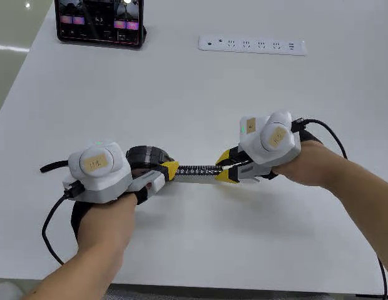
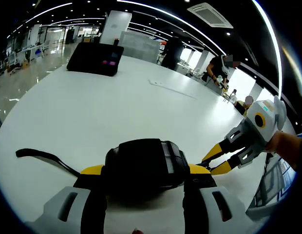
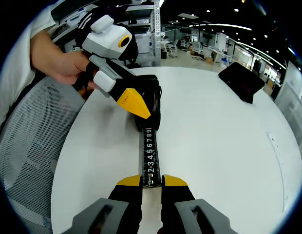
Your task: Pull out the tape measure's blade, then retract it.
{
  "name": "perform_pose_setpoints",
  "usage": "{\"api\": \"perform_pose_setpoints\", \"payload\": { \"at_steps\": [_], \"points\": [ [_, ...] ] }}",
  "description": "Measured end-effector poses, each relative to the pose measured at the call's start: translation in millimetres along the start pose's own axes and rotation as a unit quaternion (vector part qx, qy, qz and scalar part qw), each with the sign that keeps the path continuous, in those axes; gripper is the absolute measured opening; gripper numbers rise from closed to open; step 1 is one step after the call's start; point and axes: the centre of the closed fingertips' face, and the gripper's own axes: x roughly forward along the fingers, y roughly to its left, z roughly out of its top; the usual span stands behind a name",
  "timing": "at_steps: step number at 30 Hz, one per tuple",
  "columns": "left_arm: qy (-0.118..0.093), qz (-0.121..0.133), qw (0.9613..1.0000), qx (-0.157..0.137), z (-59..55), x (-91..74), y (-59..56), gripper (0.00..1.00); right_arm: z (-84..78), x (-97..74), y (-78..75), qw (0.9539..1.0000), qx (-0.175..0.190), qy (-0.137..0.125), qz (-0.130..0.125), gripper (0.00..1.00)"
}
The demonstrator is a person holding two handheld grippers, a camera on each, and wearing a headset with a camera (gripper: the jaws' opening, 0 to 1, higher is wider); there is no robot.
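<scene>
**Left tongs [image 2: 146, 171] clamp the case, blade only partly out**

Clenched around the black tape measure [image 1: 147, 156], which rests on the white bench [image 1: 181, 94], they pin it in place. Right tongs [image 3: 151, 181] pinch the free end of the blade [image 3: 150, 151], near the case, with a short run of numbered tape showing between the two. Judging by that, the pull-out has begun but looks far from finished; drawing the blade further and letting it retract remain to be done.
</scene>
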Motion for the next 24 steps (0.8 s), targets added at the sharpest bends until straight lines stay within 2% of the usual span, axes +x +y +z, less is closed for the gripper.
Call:
{"api": "perform_pose_setpoints", "payload": {
  "at_steps": [24],
  "points": [
    [-0.002, -0.003, 1.0000, -0.002, 1.3, 1.3, 0.3, 0.59, 29.3, 26.7, 1.2, 0.9995, -0.002, -0.029, 0.009, 0.11]
  ]
}}
